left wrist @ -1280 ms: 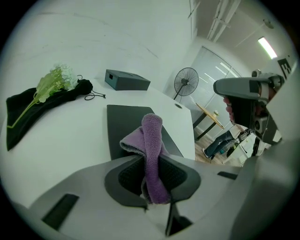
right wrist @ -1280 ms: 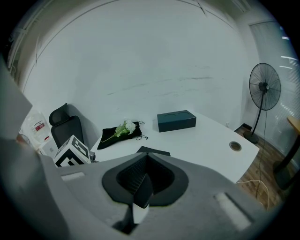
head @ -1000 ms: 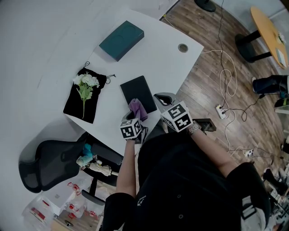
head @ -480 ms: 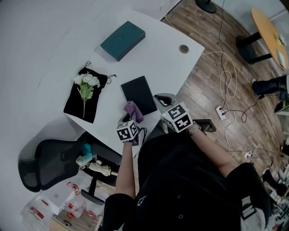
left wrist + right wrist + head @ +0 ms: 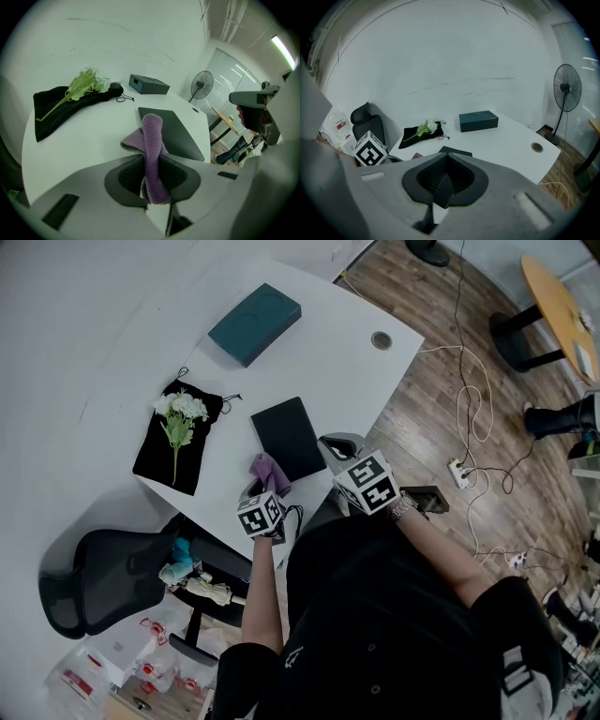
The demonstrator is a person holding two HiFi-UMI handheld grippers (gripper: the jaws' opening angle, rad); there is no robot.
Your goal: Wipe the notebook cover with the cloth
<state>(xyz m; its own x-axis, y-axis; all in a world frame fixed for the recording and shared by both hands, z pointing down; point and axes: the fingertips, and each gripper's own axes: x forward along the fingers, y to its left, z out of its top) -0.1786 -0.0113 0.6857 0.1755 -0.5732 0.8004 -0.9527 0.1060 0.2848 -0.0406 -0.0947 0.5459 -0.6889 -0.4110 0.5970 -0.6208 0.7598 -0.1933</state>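
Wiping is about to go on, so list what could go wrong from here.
1. The notebook lies loose near the edge of the desk. The right gripper is shut, empty and not on it, so a wipe could push the notebook off.
2. The left gripper pinches the cloth in a bunched fold, so its hard tips might scrape the cover, or the cloth might slip out.

office: desk (image 5: pixel 328 362), swivel chair (image 5: pixel 103 579)
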